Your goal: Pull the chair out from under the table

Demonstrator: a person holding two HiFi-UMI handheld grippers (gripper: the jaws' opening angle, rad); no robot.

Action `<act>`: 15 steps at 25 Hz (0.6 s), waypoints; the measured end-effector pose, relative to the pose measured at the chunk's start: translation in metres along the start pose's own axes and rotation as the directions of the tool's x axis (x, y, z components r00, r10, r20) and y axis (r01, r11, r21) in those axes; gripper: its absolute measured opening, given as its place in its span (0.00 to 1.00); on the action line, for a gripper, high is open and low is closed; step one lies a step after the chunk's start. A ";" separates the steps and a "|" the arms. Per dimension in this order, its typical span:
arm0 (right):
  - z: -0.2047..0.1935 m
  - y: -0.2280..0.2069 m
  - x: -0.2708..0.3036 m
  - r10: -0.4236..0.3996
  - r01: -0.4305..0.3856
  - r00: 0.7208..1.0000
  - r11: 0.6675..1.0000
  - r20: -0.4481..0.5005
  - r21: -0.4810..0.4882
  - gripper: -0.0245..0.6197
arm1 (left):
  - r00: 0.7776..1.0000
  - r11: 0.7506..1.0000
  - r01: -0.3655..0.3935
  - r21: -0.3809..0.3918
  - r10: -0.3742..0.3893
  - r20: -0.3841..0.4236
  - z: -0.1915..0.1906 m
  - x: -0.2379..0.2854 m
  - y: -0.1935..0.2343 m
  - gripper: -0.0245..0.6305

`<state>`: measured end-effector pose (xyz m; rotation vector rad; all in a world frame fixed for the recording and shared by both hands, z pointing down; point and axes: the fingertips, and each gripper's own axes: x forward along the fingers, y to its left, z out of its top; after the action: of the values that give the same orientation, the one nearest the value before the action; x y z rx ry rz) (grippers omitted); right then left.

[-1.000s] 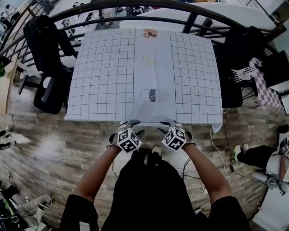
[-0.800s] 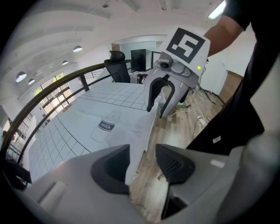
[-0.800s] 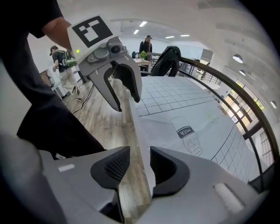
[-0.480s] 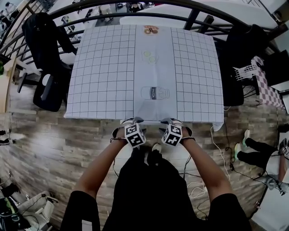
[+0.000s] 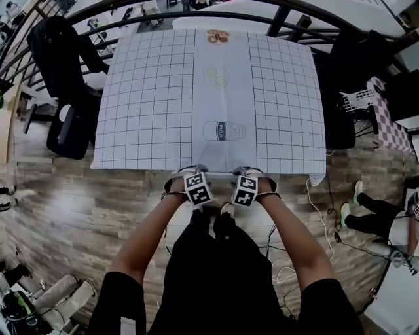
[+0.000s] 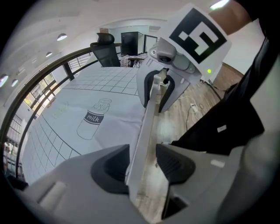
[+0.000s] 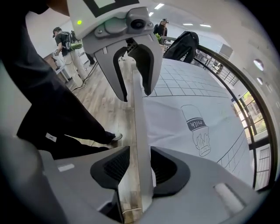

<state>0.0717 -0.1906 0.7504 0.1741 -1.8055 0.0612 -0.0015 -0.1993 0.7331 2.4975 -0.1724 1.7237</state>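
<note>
The chair shows only as a pale top rail (image 6: 146,127) along the near edge of the table (image 5: 150,98), which carries a white checked cloth. In the head view the rail is hidden under my hands. My left gripper (image 6: 142,164) straddles the rail with its jaws apart, and floor shows between the rail and the right-hand pad (image 6: 175,164). My right gripper (image 7: 134,164) straddles the same rail (image 7: 140,131); its jaws are opening, with a gap at the left-hand pad (image 7: 114,165). Both grippers point steeply down, side by side at the table edge, left gripper (image 5: 188,173), right gripper (image 5: 252,173).
Drawings of a milk bottle (image 5: 222,131) and food mark the cloth. Black office chairs stand at the table's left (image 5: 65,85) and right (image 5: 347,78). A dark railing (image 5: 196,16) curves behind. Cables (image 5: 321,209) lie on the wooden floor, and another person's legs (image 5: 373,226) are at the right.
Both grippers have sunk and moved in to the table's near edge, tipping more steeply down, so the marker cubes sit closer together and nearer the cloth.
</note>
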 end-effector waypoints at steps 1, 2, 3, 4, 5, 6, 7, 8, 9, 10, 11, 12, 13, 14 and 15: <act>0.000 0.000 0.003 0.009 -0.009 1.000 1.000 -0.005 0.002 0.27 | 1.000 1.000 0.003 0.012 -0.003 -0.012 -0.001 0.002 0.001 0.33; 0.001 0.001 0.006 0.018 -0.018 1.000 1.000 -0.011 0.001 0.27 | 1.000 1.000 0.007 0.027 -0.006 -0.026 -0.003 0.004 0.002 0.33; 0.000 0.001 0.008 0.027 -0.027 0.999 1.000 -0.019 -0.004 0.27 | 0.999 0.999 0.010 0.042 -0.009 -0.039 -0.004 0.007 0.003 0.33; 0.000 0.000 0.011 0.035 -0.035 0.999 0.999 -0.028 -0.012 0.27 | 0.999 0.998 0.014 0.058 -0.011 -0.052 -0.005 0.009 0.004 0.33; -0.001 0.000 0.014 0.042 -0.043 0.998 0.999 -0.037 -0.020 0.27 | 0.998 0.997 0.020 0.074 -0.015 -0.065 -0.006 0.012 0.004 0.33; -0.001 0.000 0.016 0.049 -0.051 0.998 0.998 -0.043 -0.026 0.27 | 0.997 0.996 0.027 0.091 -0.020 -0.080 -0.007 0.015 0.004 0.33; -0.001 0.001 0.019 0.056 -0.058 0.997 0.998 -0.048 -0.030 0.27 | 0.995 0.994 0.035 0.107 -0.025 -0.094 -0.008 0.017 0.003 0.33; 0.000 0.001 0.021 0.063 -0.064 0.997 0.997 -0.051 -0.031 0.27 | 0.994 0.992 0.043 0.122 -0.029 -0.109 -0.010 0.020 0.001 0.33; 0.000 0.001 0.023 0.069 -0.071 0.996 0.997 -0.054 -0.030 0.27 | 0.992 0.989 0.050 0.136 -0.034 -0.120 -0.010 0.022 0.000 0.33; 0.000 0.002 0.025 0.075 -0.077 0.995 0.997 -0.058 -0.031 0.26 | 0.991 0.988 0.058 0.145 -0.039 -0.128 -0.011 0.025 -0.002 0.33; 0.000 0.003 0.026 0.079 -0.081 0.995 0.996 -0.063 -0.035 0.26 | 0.990 0.987 0.065 0.148 -0.045 -0.132 -0.011 0.028 -0.003 0.33; 0.000 0.004 0.028 0.081 -0.084 0.994 0.996 -0.068 -0.041 0.26 | 0.989 0.987 0.071 0.147 -0.051 -0.136 -0.011 0.030 -0.004 0.33; 0.000 0.004 0.030 0.082 -0.086 0.994 0.995 -0.072 -0.048 0.26 | 0.989 0.987 0.075 0.145 -0.055 -0.139 -0.012 0.033 -0.004 0.33; 0.000 0.004 0.032 0.083 -0.087 0.994 0.995 -0.077 -0.054 0.26 | 0.988 0.986 0.077 0.145 -0.056 -0.142 -0.012 0.035 -0.004 0.33; 0.000 0.004 0.034 0.084 -0.089 0.993 0.994 -0.081 -0.056 0.26 | 0.988 0.986 0.075 0.149 -0.054 -0.143 -0.012 0.037 -0.003 0.33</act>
<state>0.0634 -0.1893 0.7834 0.0503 -1.7339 0.0742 0.0009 -0.1961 0.7720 2.4427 0.0541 1.9436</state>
